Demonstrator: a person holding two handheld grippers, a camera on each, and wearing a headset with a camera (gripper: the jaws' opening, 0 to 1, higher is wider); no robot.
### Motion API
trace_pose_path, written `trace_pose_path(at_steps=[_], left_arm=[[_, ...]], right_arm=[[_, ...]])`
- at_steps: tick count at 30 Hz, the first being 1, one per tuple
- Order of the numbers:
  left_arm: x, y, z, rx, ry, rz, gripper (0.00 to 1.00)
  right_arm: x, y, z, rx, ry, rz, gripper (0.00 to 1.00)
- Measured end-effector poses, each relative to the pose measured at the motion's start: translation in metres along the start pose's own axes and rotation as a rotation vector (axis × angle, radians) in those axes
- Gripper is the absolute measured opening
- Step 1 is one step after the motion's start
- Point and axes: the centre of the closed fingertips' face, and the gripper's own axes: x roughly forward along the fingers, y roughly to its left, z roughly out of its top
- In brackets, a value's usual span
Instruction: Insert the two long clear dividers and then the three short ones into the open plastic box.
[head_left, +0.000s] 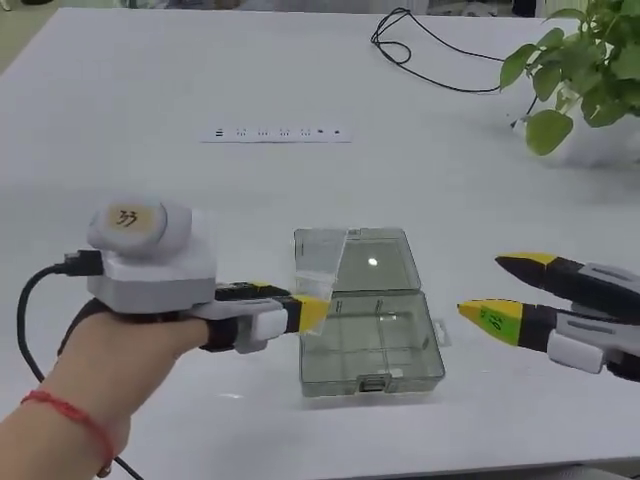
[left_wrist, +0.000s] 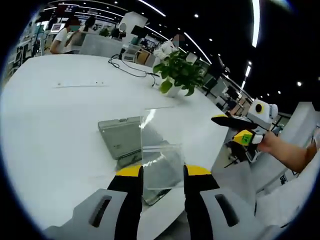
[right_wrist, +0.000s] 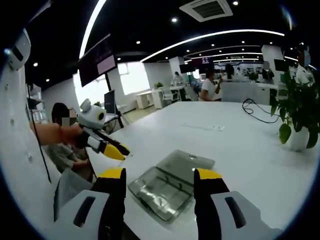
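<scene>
Head view shows my left gripper (head_left: 312, 313) pinching a clear divider (head_left: 320, 264) just over the open box (head_left: 425, 374). My right gripper (head_left: 482, 286) is spread, empty. Some dividers look seated already; I can't count them.

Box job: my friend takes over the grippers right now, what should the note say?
Left gripper: shut on a clear divider, held by the left edge of the open box, not yet in.
Right gripper: open, holding nothing, to the right of the box.
Box: on the table, lid laid back.
Done: lines in the base may be dividers already in; I cannot count them.
Left to do: seat this divider, then the rest.
</scene>
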Motion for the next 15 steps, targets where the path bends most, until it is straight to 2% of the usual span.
trace_pose_path(at_steps=[7,11,15], left_arm=[[0.008,-0.015,0.002,-0.002,-0.017,-0.037,0.30],[0.012,-0.022,0.002,0.002,-0.027,-0.054,0.30],[0.016,-0.024,0.001,0.007,-0.023,-0.059,0.30]], right_arm=[[0.008,0.003,0.007,0.052,-0.019,0.002,0.53],[0.014,0.005,0.008,0.106,-0.015,0.001,0.49],[0.022,0.013,0.010,0.134,-0.002,0.013,0.43]])
